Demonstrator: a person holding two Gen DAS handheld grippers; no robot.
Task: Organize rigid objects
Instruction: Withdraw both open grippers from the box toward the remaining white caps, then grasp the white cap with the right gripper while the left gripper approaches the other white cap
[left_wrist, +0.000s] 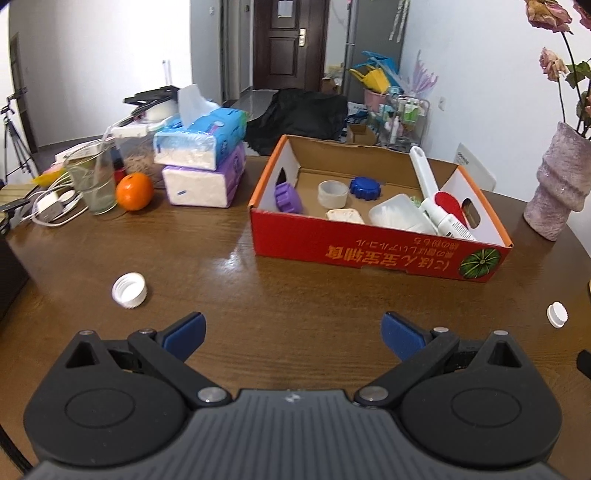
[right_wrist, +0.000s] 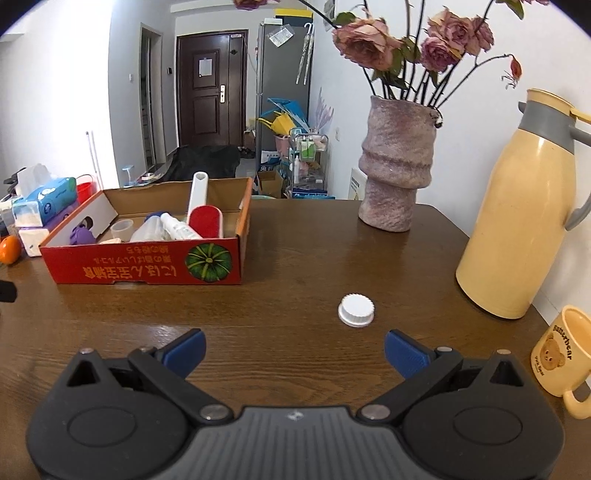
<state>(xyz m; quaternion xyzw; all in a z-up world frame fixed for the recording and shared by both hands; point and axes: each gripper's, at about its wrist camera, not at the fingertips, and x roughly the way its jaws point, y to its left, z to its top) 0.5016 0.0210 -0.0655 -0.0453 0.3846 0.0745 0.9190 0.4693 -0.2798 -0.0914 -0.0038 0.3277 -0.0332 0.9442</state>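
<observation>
My left gripper (left_wrist: 293, 334) and right gripper (right_wrist: 294, 350) hover spread and empty over bare table (left_wrist: 295, 288); 2 white caps, one (left_wrist: 129, 290) left, one (right_wrist: 356, 310) right, lie apart from the red box (left_wrist: 376, 254).

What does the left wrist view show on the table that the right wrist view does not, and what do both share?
Only the left wrist view shows the upturned white cap, the glass and the blue lid in the box. Only the right wrist view shows the yellow thermos and bear mug. Both share the red cardboard box, orange, vase, the ridged white cap, and open jaws.
</observation>
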